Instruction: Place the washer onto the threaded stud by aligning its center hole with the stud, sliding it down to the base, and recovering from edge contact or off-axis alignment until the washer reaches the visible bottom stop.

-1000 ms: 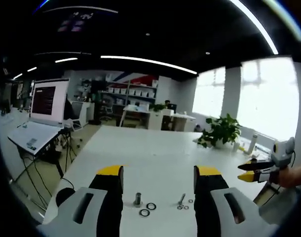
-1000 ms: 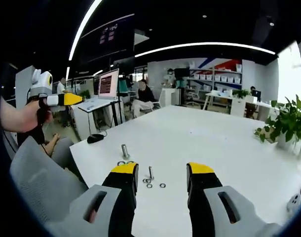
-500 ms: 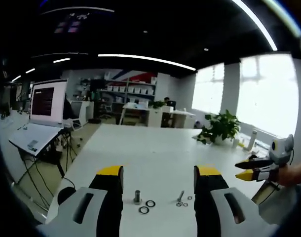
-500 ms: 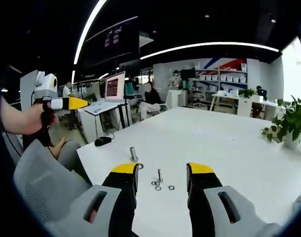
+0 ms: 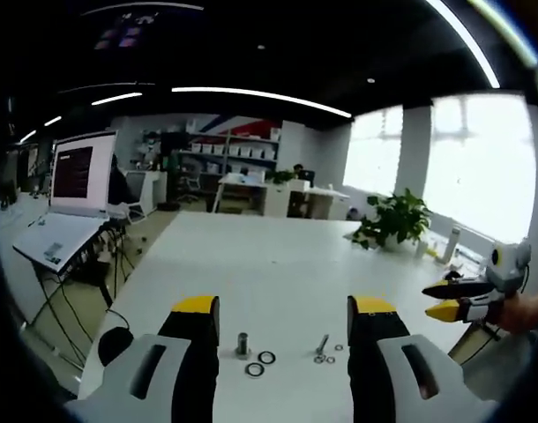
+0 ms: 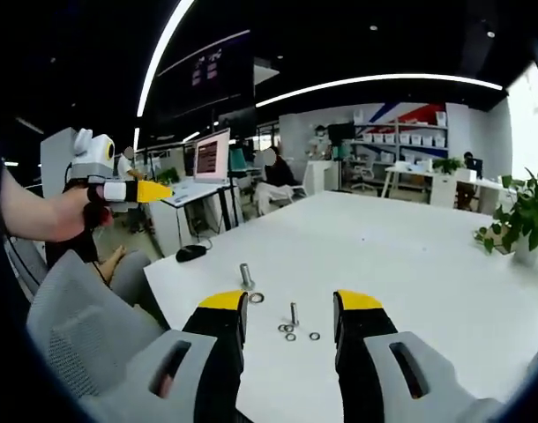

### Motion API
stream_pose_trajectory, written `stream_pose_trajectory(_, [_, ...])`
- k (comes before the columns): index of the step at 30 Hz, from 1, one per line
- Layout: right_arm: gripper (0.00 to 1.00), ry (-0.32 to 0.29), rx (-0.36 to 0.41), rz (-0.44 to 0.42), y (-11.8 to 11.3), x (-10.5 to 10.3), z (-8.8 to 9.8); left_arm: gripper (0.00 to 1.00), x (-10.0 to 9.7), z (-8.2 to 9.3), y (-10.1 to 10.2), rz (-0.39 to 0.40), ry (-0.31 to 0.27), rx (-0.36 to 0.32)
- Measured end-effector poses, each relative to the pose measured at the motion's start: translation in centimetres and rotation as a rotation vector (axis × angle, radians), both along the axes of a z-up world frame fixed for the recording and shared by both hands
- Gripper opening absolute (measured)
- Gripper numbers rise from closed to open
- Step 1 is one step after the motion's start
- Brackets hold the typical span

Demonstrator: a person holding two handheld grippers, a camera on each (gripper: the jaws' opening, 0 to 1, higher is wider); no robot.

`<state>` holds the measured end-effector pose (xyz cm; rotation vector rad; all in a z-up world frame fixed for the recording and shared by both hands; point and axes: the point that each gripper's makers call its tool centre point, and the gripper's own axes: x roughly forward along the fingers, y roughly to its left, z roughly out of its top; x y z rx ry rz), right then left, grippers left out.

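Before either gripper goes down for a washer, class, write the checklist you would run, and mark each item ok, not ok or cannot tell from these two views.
1. Left gripper open and empty: ok.
2. Right gripper open and empty: ok.
3. Thick stud standing upright on the white table: ok.
4. Loose washers lying flat beside the thick stud, free to pick: ok.
5. Thin stud upright with small washers at its foot: ok.
6. Which washer's hole fits which stud: cannot tell, too small.
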<state>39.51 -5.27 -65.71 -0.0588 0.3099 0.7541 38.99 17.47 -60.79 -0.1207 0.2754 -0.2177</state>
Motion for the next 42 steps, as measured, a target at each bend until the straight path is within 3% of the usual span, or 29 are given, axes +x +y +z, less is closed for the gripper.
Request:
stream_pose_trajectory(14, [0.42,0.005,0.000,-0.003,0.0,0.1,-0.2,0.56,3.0,-3.4,0.0,-0.062,0.121,0.032])
stream_pose_trajectory(25, [0.42,0.009,0.004,-0.030,-0.5,0.6,-0.2,0.54,4.8,-9.8,0.1,-0.118,0.337,0.017])
stream_pose_trajectory(30, [0.42,0.019,0.015,-0.042,-0.7,0.8,-0.3,0.50,5.3,-13.5,-0.5,-0.209,0.476,0.105])
stream_pose_trajectory(36, [0.42,0.022,0.020,-0.049,-0.6,0.9,-0.2,0.50,6.1,-16.0,-0.8,-0.241,0.561,0.119])
stream_pose_trajectory(42, [0.42,0.024,0.018,-0.042,-0.4,0.9,-0.3,0.49,6.6,-18.7,-0.4,-0.289,0.649,0.194])
